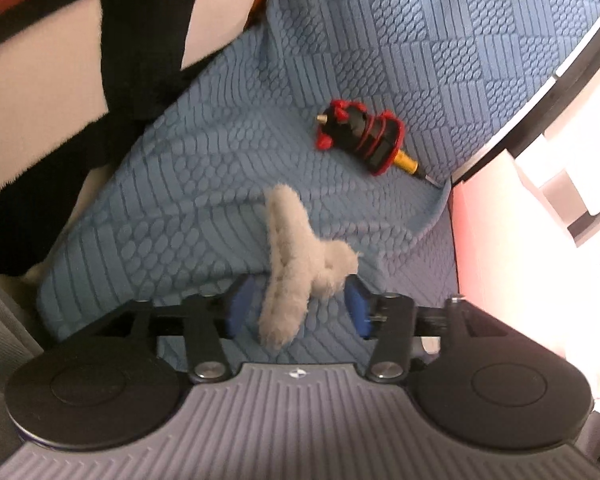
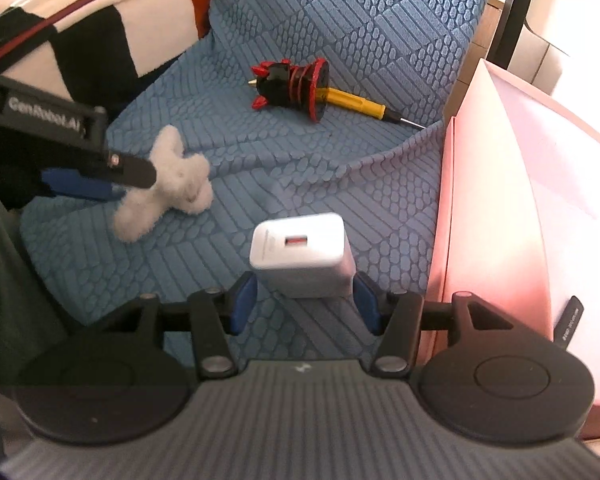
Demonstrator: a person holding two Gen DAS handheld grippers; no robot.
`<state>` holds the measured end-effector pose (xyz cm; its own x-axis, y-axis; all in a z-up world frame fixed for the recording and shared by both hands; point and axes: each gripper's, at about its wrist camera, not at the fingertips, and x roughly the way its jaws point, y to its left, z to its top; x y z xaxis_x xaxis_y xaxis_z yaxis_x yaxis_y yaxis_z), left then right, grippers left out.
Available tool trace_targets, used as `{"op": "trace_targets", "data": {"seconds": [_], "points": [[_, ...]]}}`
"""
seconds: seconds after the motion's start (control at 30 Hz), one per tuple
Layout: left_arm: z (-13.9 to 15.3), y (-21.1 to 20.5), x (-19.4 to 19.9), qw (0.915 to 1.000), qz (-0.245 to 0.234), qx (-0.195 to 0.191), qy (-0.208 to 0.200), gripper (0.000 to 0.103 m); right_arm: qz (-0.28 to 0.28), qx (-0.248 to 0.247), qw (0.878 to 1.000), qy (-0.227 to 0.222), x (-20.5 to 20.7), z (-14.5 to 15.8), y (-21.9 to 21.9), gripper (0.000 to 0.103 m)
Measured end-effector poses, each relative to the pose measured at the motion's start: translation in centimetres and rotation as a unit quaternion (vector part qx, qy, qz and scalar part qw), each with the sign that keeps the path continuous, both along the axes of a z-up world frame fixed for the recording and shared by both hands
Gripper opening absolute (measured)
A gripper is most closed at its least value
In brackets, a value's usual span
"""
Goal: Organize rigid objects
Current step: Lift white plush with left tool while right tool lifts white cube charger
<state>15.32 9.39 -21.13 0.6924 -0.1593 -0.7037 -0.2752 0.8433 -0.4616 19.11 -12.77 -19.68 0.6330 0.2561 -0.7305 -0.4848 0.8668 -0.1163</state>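
Note:
A fuzzy grey hair claw clip [image 1: 290, 256] lies on the blue textured cover [image 1: 380, 60], between the open blue pads of my left gripper [image 1: 296, 306]; no pad touches it. It also shows in the right wrist view [image 2: 168, 186], with the left gripper [image 2: 100, 178] beside it. A white USB charger block [image 2: 302, 256] sits between the pads of my right gripper [image 2: 304, 300], which stand close to its sides. A red and black part on a yellow-handled screwdriver [image 1: 364, 136] lies farther back, also in the right wrist view [image 2: 300, 84].
A pink box [image 2: 508, 208] stands at the right edge of the cover, also visible in the left wrist view [image 1: 500, 248]. A black, white and red blanket [image 1: 80, 60] lies at the left. A dark metal frame [image 2: 508, 12] rises at the far right.

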Motion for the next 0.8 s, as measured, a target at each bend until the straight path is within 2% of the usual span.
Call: {"op": "trace_targets", "data": {"seconds": [0.2,0.3,0.57,0.7,0.8], "points": [[0.0,0.5,0.3,0.9997,0.014,-0.018,-0.005,0.067,-0.001,0.019,1.000,-0.005,0.4,-0.1,-0.3,0.056],[0.3,0.7,0.2,0.9994,0.021,-0.023,-0.013,0.075,-0.004,0.019,1.000,-0.002,0.7,-0.3,-0.3,0.057],[0.1,0.9,0.4,0.9988,0.025,-0.039,-0.016,0.075,-0.007,0.014,1.000,-0.006,1.3,-0.9,0.2,0.058],[-0.1,0.7,0.7,0.9987,0.021,-0.045,-0.015,0.075,-0.019,0.031,0.999,-0.009,1.4,-0.5,-0.1,0.057],[-0.4,0.5,0.9,0.9987,0.017,-0.046,-0.011,0.075,-0.023,0.032,0.999,-0.012,1.4,-0.4,-0.3,0.052]]}}
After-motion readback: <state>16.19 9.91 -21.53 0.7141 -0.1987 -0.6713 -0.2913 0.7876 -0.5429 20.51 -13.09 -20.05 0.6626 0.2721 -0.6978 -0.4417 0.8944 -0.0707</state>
